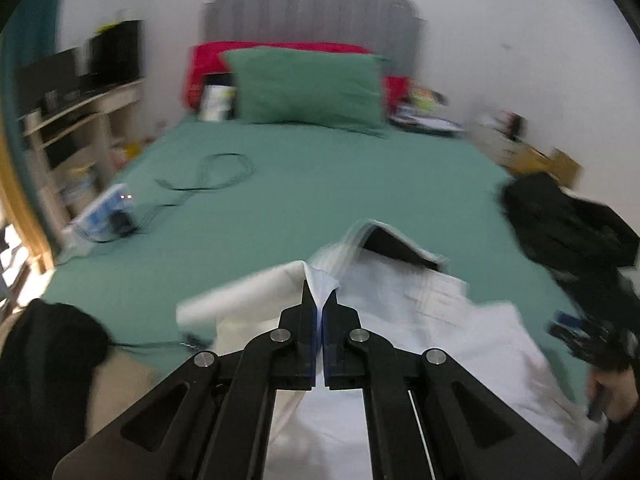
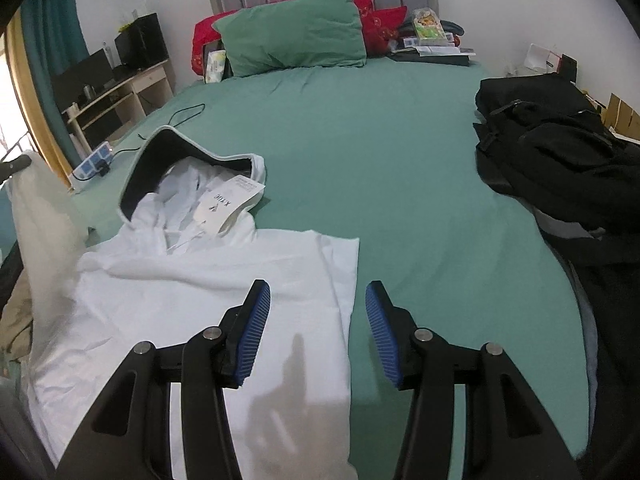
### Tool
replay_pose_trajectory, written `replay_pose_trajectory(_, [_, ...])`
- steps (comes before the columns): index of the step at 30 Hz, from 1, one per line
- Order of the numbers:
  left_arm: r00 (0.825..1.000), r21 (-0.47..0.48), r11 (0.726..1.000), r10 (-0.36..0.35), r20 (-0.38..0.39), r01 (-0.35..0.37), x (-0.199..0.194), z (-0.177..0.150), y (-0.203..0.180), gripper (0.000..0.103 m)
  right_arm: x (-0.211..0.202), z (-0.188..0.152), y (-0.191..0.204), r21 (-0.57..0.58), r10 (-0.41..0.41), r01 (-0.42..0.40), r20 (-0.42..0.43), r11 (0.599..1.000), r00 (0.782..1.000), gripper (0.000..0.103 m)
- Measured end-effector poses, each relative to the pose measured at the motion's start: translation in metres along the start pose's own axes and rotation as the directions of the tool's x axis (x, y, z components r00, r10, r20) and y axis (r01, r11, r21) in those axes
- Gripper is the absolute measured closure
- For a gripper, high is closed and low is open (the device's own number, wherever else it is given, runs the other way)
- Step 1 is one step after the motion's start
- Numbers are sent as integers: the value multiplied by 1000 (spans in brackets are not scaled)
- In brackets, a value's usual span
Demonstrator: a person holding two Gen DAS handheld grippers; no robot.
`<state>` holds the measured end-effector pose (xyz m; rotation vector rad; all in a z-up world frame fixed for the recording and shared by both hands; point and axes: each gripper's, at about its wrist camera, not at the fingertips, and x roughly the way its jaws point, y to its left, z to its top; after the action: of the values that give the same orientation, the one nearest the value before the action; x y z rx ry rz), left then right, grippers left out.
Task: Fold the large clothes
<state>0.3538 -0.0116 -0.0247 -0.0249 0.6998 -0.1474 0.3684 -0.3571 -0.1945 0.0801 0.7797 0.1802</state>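
Note:
A white hoodie [image 2: 208, 288] lies on the green bed sheet [image 2: 400, 184], hood [image 2: 176, 160] toward the headboard, a paper tag [image 2: 228, 204] on its neck. My left gripper [image 1: 321, 300] is shut on a fold of the hoodie's white fabric [image 1: 320, 280] and holds it raised; the lifted sleeve [image 2: 44, 216] shows at the left edge of the right wrist view. My right gripper [image 2: 318, 300] is open and empty, just above the hoodie's right edge. The left wrist view is blurred by motion.
A black pile of clothes and a bag [image 2: 560, 160] lies on the bed's right side. A green pillow [image 2: 296, 32] and red cushions sit at the headboard. A power strip [image 2: 94, 162] and cable [image 1: 216, 172] lie at the left edge. A desk [image 2: 120, 88] stands beyond.

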Motion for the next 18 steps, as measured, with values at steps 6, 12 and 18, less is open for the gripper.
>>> replay_pose_trajectory(6, [956,68,981,-162,-242,184,33,-61,-73,80,-6,-5,1,40,64,-63,-5,997,998,53])
replay_pose_trajectory(12, [949,-5,985,-168,-269,173,34,-89,-37,52,26,-6,27,55,171,-169,-28,984,985,53])
replay_pose_trajectory(18, [958,-72,997,-22,-286,1,46,-107,40,52,70,-2,78,-28,254,-256,-58,966,965,53])
